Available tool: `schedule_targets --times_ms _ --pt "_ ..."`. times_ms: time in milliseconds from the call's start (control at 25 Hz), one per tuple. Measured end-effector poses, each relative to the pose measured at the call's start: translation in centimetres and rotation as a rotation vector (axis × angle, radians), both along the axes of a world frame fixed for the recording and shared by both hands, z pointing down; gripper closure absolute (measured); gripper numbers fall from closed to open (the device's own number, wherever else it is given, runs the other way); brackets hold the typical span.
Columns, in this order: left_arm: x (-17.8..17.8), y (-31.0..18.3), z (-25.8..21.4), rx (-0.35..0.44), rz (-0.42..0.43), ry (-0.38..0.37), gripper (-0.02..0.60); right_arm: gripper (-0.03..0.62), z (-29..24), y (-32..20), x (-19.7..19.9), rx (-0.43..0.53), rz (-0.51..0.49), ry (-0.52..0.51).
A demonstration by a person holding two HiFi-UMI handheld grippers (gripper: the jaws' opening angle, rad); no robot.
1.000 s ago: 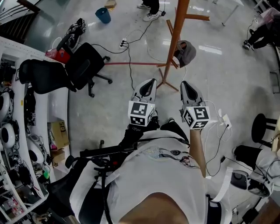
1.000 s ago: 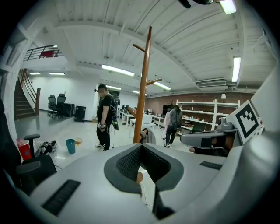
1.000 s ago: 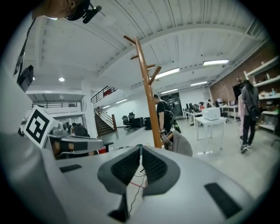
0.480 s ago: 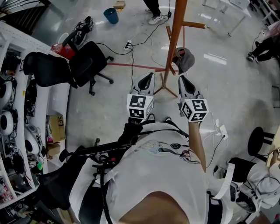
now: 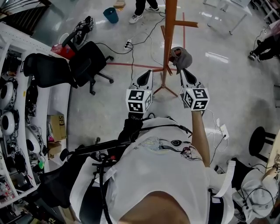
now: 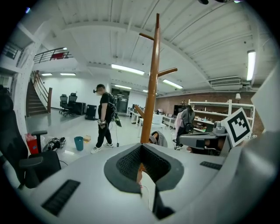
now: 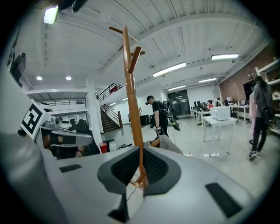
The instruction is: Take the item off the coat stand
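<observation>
1. From above, the head view showed the left gripper (image 5: 147, 75) and right gripper (image 5: 185, 74) side by side before the person's chest, both aimed at the stand (image 5: 169, 26). The cap (image 5: 181, 57) hung on a low peg on the stand's right side, near the right gripper's tip; whether they touched could not be told from this angle. Only this view gave the stand's feet, the cable (image 5: 131, 57) across the floor and the chairs (image 5: 65, 70) at left. The stand's top was cut off, and only the legs of a bystander (image 5: 141, 8) showed.

2. Along the left gripper's jaws, they were drawn together on nothing, leaving a thin slit that showed a strip of pole and floor. The stand rose to its full height here, upper pegs included. The cap (image 6: 158, 139) peeped over the jaws just right of the pole, mostly hidden. The bystander stood whole beside a bin (image 6: 78, 143).

3. Along the right gripper's jaws, they were likewise clenched and empty, and the slit showed the stand's feet and cable. The cap (image 7: 168, 143) sat just right of the pole with its lower part hidden by the jaw. Stairs (image 7: 109, 120) appeared only here.
</observation>
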State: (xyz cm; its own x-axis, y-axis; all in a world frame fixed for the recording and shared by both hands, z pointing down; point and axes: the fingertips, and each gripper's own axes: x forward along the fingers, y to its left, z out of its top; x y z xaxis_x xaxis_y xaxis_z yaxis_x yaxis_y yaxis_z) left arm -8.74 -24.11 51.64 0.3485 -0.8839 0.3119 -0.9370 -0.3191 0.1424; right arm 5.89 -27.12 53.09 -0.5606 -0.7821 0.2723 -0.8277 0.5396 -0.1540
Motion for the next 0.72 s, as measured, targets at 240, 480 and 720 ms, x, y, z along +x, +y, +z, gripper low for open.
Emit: schedule_targets --times_ms 240,480,720 --pt "0.2 -0.5 0.5 -0.021 0.001 -0.009 0.580 0.536 1.3 -3.9 1.8 -0.013 -0.048 0.065" --pt "-0.9 -0.5 1.1 -0.042 -0.030 -0.026 0.578 0.440 2.8 -7.7 3.0 -0.040 -0.133 0.166" --pt "-2.0 -0.1 1.5 -0.056 -0.063 -0.037 0.578 0.365 4.8 -10.3 2.3 -0.102 -0.300 0.290"
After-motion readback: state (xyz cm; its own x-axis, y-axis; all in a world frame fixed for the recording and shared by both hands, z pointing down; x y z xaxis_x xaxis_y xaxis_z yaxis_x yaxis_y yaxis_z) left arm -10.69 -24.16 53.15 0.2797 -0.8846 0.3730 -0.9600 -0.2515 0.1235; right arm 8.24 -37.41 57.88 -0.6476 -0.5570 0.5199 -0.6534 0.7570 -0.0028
